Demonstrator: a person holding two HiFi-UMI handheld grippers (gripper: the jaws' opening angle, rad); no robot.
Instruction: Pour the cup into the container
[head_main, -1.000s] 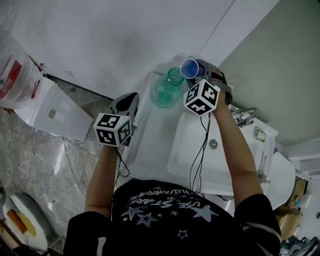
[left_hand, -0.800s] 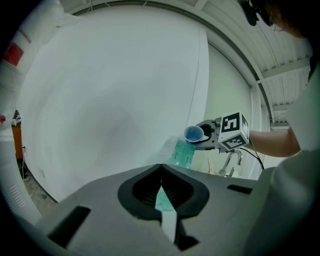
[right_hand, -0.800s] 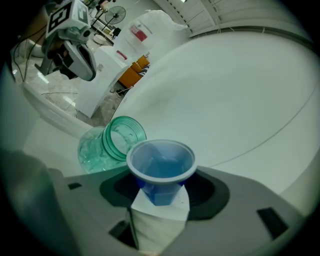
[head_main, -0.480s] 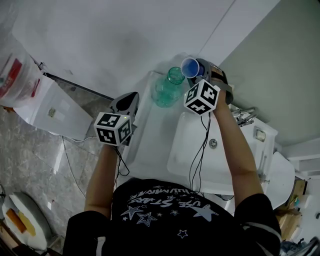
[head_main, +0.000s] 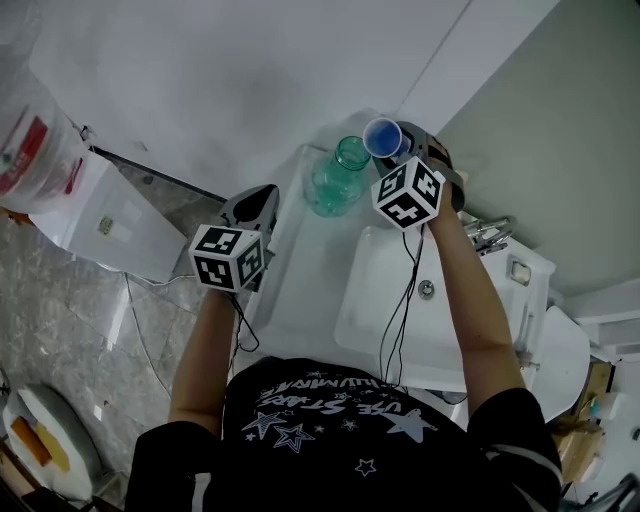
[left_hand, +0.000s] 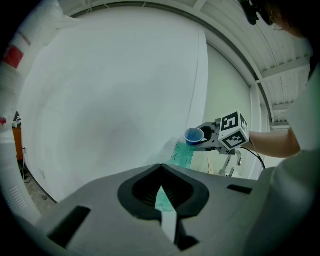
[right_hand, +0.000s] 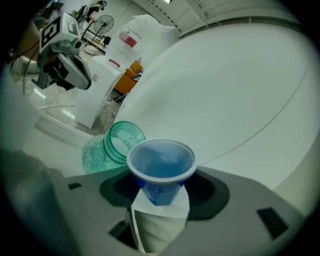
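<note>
Over the white counter, the blue cup is pinched by the right gripper just beside the mouth of the green jar; the left gripper is seen with jaws pressed together.

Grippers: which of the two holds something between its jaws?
The right gripper: its jaws clamp a blue cup close to the green jar. The left gripper has its jaws together, with nothing between them.
</note>
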